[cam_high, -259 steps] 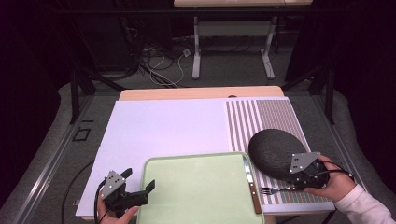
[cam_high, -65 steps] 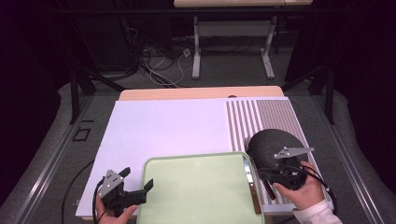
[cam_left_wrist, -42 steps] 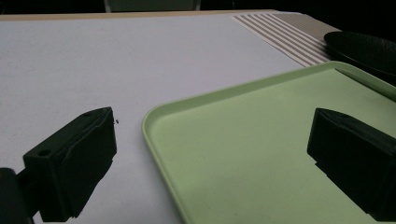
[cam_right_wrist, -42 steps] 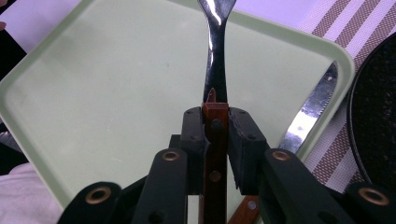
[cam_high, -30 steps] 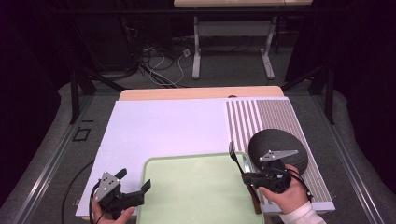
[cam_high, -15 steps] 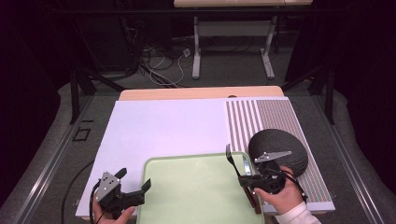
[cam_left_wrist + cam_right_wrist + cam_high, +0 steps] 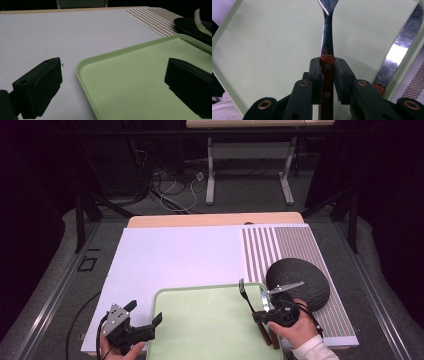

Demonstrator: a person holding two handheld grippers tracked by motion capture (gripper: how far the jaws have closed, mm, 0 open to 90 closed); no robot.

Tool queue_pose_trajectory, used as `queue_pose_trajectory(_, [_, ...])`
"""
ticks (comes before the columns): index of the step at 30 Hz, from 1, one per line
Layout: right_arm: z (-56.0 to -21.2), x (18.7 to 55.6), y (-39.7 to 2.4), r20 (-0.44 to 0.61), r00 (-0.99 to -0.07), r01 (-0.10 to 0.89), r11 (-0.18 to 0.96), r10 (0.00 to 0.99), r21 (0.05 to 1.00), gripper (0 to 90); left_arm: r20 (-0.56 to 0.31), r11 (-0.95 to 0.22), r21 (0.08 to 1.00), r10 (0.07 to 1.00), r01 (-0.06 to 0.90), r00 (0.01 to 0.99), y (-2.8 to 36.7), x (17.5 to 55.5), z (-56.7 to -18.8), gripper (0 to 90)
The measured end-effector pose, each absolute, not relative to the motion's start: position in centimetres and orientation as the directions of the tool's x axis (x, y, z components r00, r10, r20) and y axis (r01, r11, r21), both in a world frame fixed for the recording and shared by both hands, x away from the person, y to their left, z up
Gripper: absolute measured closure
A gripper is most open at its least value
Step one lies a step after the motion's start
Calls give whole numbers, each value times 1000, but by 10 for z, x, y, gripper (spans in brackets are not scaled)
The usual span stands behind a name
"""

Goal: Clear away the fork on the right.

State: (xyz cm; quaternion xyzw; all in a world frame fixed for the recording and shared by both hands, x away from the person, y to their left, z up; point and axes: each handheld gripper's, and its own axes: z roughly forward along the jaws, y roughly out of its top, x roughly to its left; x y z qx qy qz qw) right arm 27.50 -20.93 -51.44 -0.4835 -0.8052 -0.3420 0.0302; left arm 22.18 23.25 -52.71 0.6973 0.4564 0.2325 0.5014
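Note:
A fork (image 7: 244,292) with a wooden handle is clamped in my right gripper (image 7: 258,316), tines pointing away over the right part of the light green tray (image 7: 200,325). In the right gripper view the pads pinch the fork (image 7: 327,37) at the top of its handle, right gripper (image 7: 327,67) above the tray (image 7: 274,50). A knife (image 7: 263,298) lies along the tray's right rim, knife (image 7: 397,52) just right of the fork. My left gripper (image 7: 144,313) stands open at the tray's front left corner; the left gripper (image 7: 113,85) straddles the tray's rim (image 7: 82,72) with nothing between its jaws.
A dark round plate (image 7: 305,280) rests on the striped placemat (image 7: 285,245) to the right of the tray, plate (image 7: 190,25) beyond the tray's far corner. A white mat (image 7: 175,255) covers the table behind the tray. The table's front edge is close to both hands.
My right gripper has carried the fork left and down, from over the plate's edge to over the tray's right side. The left gripper has stayed put.

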Motion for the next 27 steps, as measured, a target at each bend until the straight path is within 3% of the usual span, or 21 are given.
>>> queue_pose_trajectory(14, [-529,282,-208,427,-483,839,264,765,476,769,-141,-75,911,868,406,477,234,221,-528,16])
queue_pose_trajectory(18, [-535,284,-206,456,-449,868,256,768,425,769,-141,-75,911,867,405,478,233,222,-528,16])
queue_pose_trajectory(27, [-543,285,-204,449,-464,865,281,764,416,767,-145,-72,912,864,403,482,233,224,-527,16])
